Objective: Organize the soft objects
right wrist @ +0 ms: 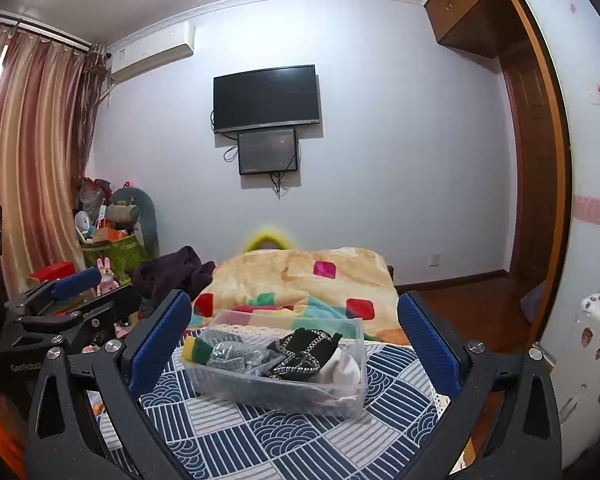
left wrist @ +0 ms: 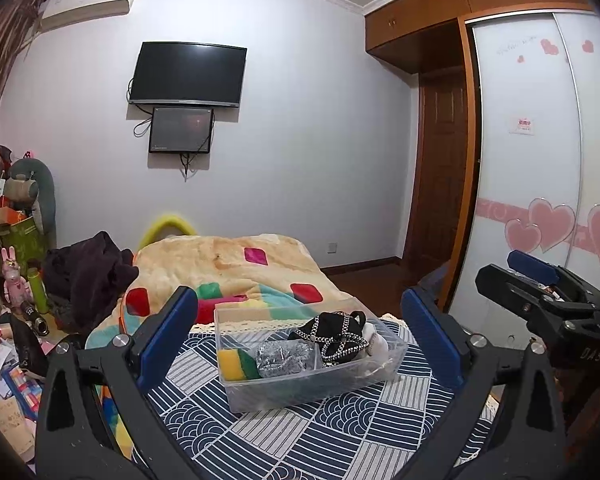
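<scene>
Left wrist view first: the left gripper [left wrist: 300, 332] hangs with its jaws spread wide and nothing between them, looking straight at one clear plastic bin [left wrist: 388, 354] sitting on the blue patterned cloth [left wrist: 300, 432] near the camera. Inside I count four soft things: a yellow-green sponge [left wrist: 236, 364] at the left end, a silvery mesh pouch [left wrist: 278, 356] next to it, a black bag with chain trim [left wrist: 336, 334] in the middle, and a white fabric piece [left wrist: 374, 342] to the right. The right gripper [left wrist: 528, 276] pokes in from the right, near the camera, also empty.

Right wrist view: the right gripper's jaws are spread just as wide and empty, with the same bin dead ahead. Same four items, same order left to right. The left gripper's jaws seem slack, hard to be sure.

My guess is everything here is light and squishy, so nothing needs a hard squeeze. The sponge should compress, so pinch it mid-body. The chain trim could slip or snag; I'd grab the black fabric instead. The bin itself looks thin and may slide.
</scene>
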### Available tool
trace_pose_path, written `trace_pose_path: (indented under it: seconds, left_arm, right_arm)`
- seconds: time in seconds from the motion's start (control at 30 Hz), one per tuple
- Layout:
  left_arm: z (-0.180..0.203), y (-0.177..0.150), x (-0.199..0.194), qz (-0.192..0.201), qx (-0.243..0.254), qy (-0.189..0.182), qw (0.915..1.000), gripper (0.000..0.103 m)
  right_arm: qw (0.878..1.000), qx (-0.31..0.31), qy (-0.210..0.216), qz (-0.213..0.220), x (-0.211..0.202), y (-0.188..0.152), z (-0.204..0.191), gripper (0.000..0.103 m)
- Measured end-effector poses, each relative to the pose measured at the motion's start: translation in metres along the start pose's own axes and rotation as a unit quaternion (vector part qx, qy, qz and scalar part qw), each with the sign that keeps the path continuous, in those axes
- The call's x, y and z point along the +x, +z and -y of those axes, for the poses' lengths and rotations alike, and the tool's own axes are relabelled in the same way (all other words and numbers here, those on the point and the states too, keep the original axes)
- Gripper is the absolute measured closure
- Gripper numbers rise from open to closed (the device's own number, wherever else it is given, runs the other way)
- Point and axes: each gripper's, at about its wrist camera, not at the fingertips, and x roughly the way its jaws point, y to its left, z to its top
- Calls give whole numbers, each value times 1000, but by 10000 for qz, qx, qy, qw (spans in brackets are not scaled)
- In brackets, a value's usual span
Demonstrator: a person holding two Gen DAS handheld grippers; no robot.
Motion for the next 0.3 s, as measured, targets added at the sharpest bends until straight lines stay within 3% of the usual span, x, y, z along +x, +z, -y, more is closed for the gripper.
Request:
trace_pose_path:
  seconds: [0.3]
  left_arm:
    - [-1,-1,1,-57,-58,-67,9999,0]
  right_arm:
    - [10000,-21,-10,10,0,0,1,0]
